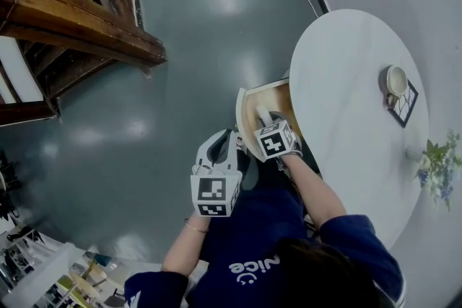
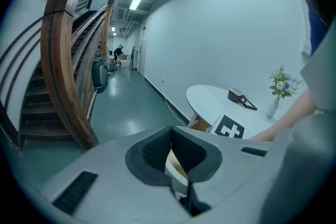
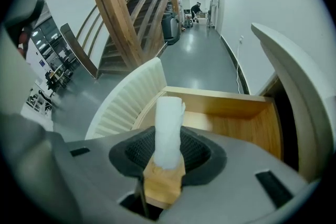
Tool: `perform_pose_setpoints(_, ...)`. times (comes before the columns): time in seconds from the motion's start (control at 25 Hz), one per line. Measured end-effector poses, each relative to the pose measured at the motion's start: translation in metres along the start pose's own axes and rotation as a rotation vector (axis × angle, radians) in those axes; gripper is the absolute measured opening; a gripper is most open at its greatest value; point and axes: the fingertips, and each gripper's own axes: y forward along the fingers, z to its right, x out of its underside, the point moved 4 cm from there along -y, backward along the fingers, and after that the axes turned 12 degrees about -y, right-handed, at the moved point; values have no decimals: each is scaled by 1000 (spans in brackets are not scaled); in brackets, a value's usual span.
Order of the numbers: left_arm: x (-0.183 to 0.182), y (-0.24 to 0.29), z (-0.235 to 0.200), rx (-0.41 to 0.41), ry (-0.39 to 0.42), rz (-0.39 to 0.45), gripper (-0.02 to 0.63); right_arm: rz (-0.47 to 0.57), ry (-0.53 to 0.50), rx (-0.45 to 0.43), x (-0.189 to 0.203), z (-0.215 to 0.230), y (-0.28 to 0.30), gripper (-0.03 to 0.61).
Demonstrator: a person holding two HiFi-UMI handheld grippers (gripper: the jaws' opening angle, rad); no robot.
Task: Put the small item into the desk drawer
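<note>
The small item is a white roll (image 3: 169, 128) that stands upright between the pads of my right gripper (image 3: 169, 150), which is shut on it. In the head view the roll (image 1: 264, 115) and the right gripper (image 1: 267, 122) hang over the open wooden drawer (image 1: 280, 94) under the round white table (image 1: 346, 90). The drawer's inside (image 3: 231, 118) looks bare. My left gripper (image 1: 229, 146) sits at the drawer's curved, ribbed white front (image 1: 242, 119). A cream edge of that front (image 2: 176, 165) shows between the pads of the left gripper (image 2: 173, 157), which looks shut on it.
A cup (image 1: 395, 79) on a dark coaster and a small vase of flowers (image 1: 437, 162) stand on the table's far side. A wooden staircase (image 1: 72, 11) rises at the left. Grey floor (image 1: 180, 47) lies between the two. The tabletop's edge (image 3: 294, 86) overhangs the drawer.
</note>
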Motion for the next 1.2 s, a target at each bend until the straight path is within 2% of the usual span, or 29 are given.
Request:
perform_pose_setpoints(0.28, 19, 7, -6, -23, -75, -38, 5, -39, -8, -17, 2, 3, 23, 149)
perform_pose_setpoints(0.64, 35, 15, -15, -53, -91, -77, 5, -76, -6, -44, 2, 5, 50, 149)
perform_pose_setpoints(0.84, 45, 16, -19, -72, -97, -105, 5, -141, -43, -49, 12, 6, 68, 149)
perform_pose_setpoints(1.2, 68, 15, -26, -105, -121, -155, 5, -184, -90, -89, 22, 6, 88, 149)
